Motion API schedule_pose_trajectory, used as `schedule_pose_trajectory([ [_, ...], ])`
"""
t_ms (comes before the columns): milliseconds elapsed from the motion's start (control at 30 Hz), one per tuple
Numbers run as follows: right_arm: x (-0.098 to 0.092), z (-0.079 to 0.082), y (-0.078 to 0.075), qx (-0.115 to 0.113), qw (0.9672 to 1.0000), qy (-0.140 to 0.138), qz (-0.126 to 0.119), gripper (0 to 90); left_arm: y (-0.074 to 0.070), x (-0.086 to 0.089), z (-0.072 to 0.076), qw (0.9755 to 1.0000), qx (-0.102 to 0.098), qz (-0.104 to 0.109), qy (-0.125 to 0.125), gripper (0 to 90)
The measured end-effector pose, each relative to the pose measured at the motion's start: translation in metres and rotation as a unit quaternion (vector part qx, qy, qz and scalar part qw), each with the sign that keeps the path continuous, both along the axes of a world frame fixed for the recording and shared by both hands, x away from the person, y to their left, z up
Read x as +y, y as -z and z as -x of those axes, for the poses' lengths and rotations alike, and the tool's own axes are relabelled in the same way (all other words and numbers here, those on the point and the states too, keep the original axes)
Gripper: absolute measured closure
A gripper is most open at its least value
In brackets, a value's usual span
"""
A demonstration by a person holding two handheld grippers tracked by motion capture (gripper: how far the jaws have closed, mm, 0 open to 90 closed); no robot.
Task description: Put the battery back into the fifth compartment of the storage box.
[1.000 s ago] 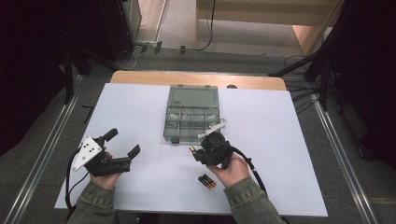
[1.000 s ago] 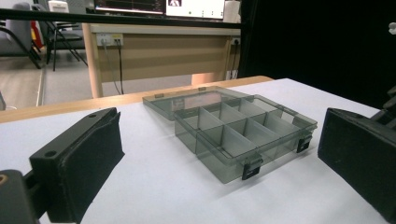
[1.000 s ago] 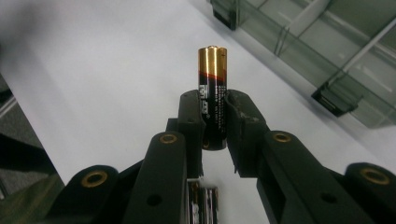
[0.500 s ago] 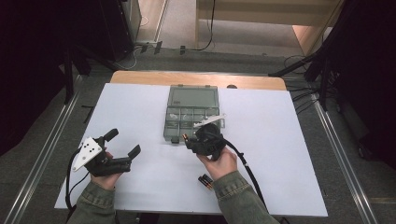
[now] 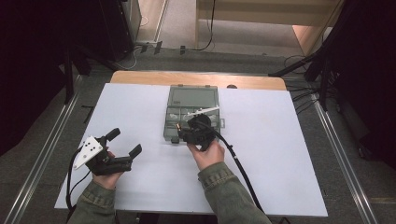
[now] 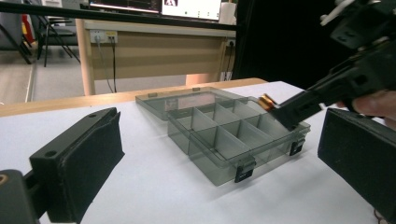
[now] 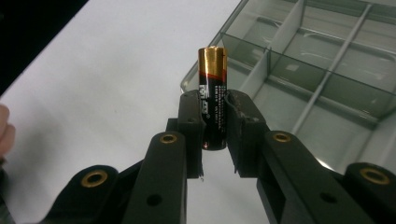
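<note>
The right gripper (image 5: 183,132) had been carried forward from the bare table to the near edge of the box (image 5: 192,112), where a moment before it was held well short of it. This likely meant the battery (image 7: 212,95) was about to be dropped into a compartment. The battery was squeezed between the right gripper's two black jaws, standing up out of them, just above the near left corner of the box. The left gripper (image 5: 125,143) was kept still, off to the left of the box, with its jaws spread wide and nothing in them.

The battery was round like a short stick, shiny gold at the top and black below. The box was made of smoky see-through plastic, with thin walls splitting it into small square rooms. Its lid was laid open behind it. Two little black clips were seen on its front. The table (image 5: 289,158) was flat, white and smooth.
</note>
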State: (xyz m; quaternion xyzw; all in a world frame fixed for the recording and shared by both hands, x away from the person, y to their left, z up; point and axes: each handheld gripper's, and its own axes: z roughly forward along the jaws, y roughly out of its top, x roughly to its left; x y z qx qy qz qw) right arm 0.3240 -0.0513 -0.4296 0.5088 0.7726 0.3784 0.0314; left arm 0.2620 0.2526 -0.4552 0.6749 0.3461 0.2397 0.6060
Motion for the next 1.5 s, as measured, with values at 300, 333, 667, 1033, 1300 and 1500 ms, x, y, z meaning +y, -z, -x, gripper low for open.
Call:
schedule_pose_trajectory([
  [300,0.016,-0.023,0.009,0.054,0.9966,0.047,-0.041,77.8,0.0,0.001,0.0,1.0,0.002,0.006,0.001,0.0],
  [333,0.017,-0.024,0.01,0.057,0.9963,0.049,-0.042,77.9,0.0,0.001,0.0,1.0,0.002,0.007,0.001,0.0],
  [667,0.026,-0.039,0.015,0.085,0.9926,0.075,-0.044,77.8,0.0,0.002,-0.002,1.0,0.003,0.006,0.001,0.0],
  [1033,0.026,-0.05,0.023,0.136,0.9766,0.126,-0.108,58.8,0.0,0.002,-0.002,1.0,0.004,0.006,0.002,0.0],
  [1300,0.022,-0.043,0.015,0.103,0.9896,0.059,-0.08,8.8,0.0,0.002,-0.002,1.0,0.004,0.007,0.002,0.0],
  [1500,0.017,-0.031,0.008,0.062,0.9976,0.025,0.021,0.0,0.0,0.002,-0.002,1.0,0.003,0.006,0.002,0.0],
])
